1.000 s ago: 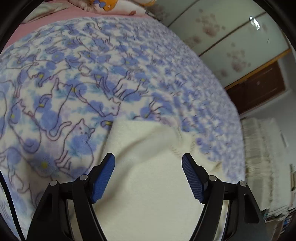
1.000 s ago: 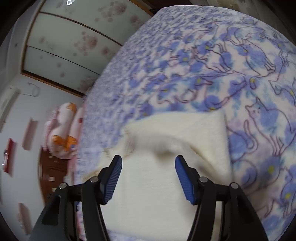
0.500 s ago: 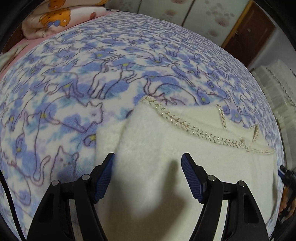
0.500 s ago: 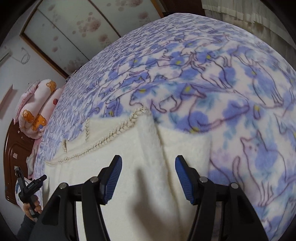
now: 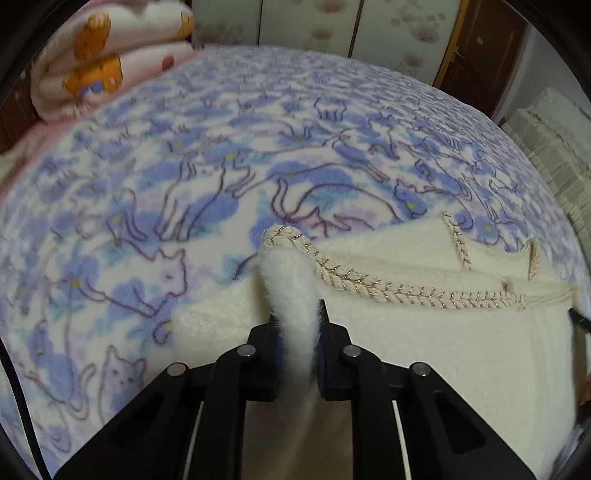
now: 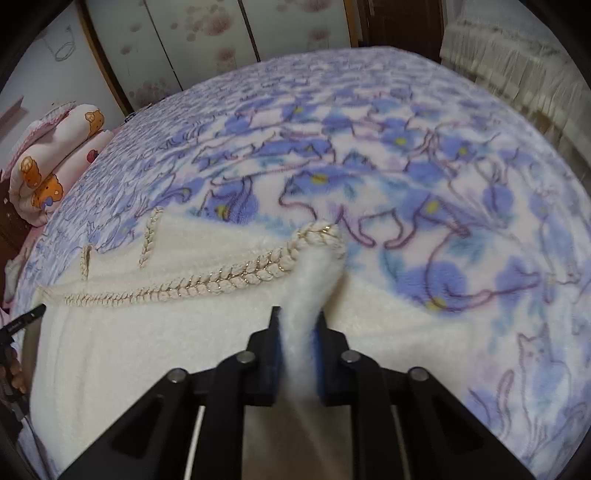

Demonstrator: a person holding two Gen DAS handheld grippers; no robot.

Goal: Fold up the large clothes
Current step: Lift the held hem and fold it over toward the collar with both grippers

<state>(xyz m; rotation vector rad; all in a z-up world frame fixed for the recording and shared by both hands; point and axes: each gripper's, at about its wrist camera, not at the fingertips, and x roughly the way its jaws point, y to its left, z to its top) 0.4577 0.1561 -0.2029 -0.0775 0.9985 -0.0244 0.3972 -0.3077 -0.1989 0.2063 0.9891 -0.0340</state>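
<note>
No brand, label or readable writing showed in either view. The bed was covered by a fleece blanket (image 5: 207,177) printed with blue flowers and outlined cats, filling most of both frames. A rolled pink quilt (image 5: 99,59) with orange bear figures lay at the upper left of the left wrist view and at the left edge of the right wrist view (image 6: 55,162). Pale sliding wardrobe doors (image 5: 314,26) with a faded floral print ran along the top of both frames, a dark wooden door (image 5: 484,48) stood at the upper right of the left view, and a cream fringed cloth (image 6: 517,55) hung at the upper right of the right view.

The cream fuzzy garment (image 5: 443,350) lay flat on the blanket in the lower half of each frame, its braided cord trim (image 5: 406,291) running along the far edge.

Both grippers pointed steeply down at the bed. The left gripper (image 5: 295,332), low centre, had just closed and pinched a raised fold of the garment at its trimmed corner. The right gripper (image 6: 297,332) had likewise just closed, pinching the opposite trimmed corner (image 6: 321,236).
</note>
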